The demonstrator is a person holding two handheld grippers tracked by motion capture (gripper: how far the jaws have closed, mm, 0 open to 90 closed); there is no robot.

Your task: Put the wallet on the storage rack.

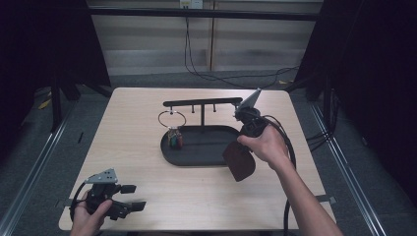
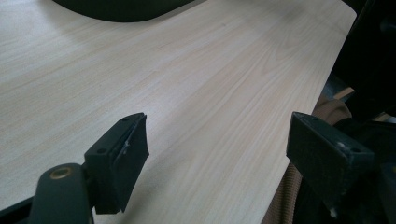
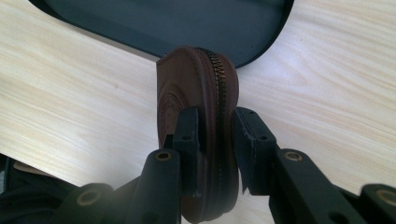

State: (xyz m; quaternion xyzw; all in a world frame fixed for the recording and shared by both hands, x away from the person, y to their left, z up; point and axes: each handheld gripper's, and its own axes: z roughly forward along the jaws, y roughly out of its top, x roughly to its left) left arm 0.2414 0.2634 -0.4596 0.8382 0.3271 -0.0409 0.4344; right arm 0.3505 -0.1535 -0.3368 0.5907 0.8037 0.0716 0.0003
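Item: brown pouch (image 3: 198, 93), clamped in your right gripper (image 3: 217, 135), at 5 o'clock of the tray (image 1: 196, 160); your left gripper (image 2: 217, 144) gaped, empty

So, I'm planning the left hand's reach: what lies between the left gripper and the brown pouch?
In the high view, bare wooden table separates the left gripper from the brown pouch, clamped in the right gripper.

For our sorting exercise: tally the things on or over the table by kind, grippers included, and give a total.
Handheld grippers: 2, the left gripper open, the right gripper shut on the pouch.
Brown zipped pouches: 1
Black oval trays with a hanger rack: 1
Key rings with small hanging pieces: 1
Total: 5
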